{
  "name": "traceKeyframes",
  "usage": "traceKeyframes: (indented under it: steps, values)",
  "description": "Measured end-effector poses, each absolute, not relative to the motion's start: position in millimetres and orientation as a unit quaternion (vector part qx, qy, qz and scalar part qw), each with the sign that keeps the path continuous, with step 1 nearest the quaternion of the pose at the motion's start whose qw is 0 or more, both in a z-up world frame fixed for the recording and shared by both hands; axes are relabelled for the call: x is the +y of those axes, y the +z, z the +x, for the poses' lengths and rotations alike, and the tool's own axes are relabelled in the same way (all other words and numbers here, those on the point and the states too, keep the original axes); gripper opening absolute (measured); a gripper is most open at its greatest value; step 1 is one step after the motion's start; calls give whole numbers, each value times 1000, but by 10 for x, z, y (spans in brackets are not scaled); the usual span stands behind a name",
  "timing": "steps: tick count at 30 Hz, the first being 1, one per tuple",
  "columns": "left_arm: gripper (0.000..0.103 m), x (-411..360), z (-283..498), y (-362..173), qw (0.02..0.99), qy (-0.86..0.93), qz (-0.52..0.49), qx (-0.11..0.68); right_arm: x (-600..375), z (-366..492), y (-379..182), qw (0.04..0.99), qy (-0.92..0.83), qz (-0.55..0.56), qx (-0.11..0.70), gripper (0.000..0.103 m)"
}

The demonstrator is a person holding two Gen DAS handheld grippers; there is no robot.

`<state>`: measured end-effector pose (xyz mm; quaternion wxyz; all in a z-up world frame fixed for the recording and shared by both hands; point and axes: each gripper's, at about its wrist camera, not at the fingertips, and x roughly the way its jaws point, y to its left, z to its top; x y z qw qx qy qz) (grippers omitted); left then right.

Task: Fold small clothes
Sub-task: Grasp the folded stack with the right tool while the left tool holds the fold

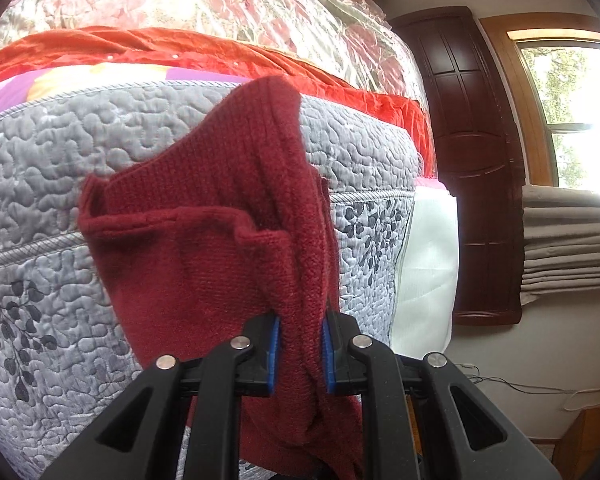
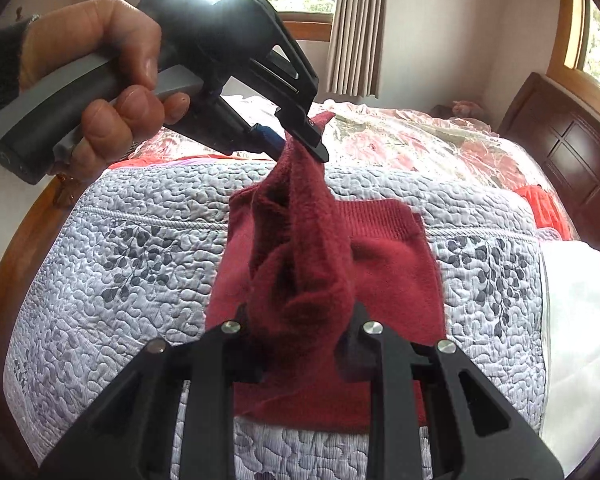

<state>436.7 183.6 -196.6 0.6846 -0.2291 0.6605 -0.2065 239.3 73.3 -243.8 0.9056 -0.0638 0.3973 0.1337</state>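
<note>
Grey quilt [image 2: 100,280] over bed, floral cover [image 2: 400,140] behind. Seen only from right wrist: hand [image 2: 100,92] gripping left gripper [image 2: 300,144], clamped on one end of maroon knit [image 2: 312,248]; lower part of knit flat on quilt. Right gripper [image 2: 300,344] clamped on bunched near end. Seen only from left wrist: blue pads [image 1: 274,344] pinching knit [image 1: 220,220]; orange cloth [image 1: 220,52], dark headboard [image 1: 472,160].
</note>
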Motion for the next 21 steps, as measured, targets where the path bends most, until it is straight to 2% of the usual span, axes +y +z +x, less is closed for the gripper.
traceKeyframes:
  steps: [17,21]
  values:
    - [16,984,4488,-2568,668,-203,-193,690,-87,2434,-2877,893,111,-1,437,21]
    - [16,810,4494,-2698,668,-191,-182,696,-340,2474,-2996,882,120,53,453,20]
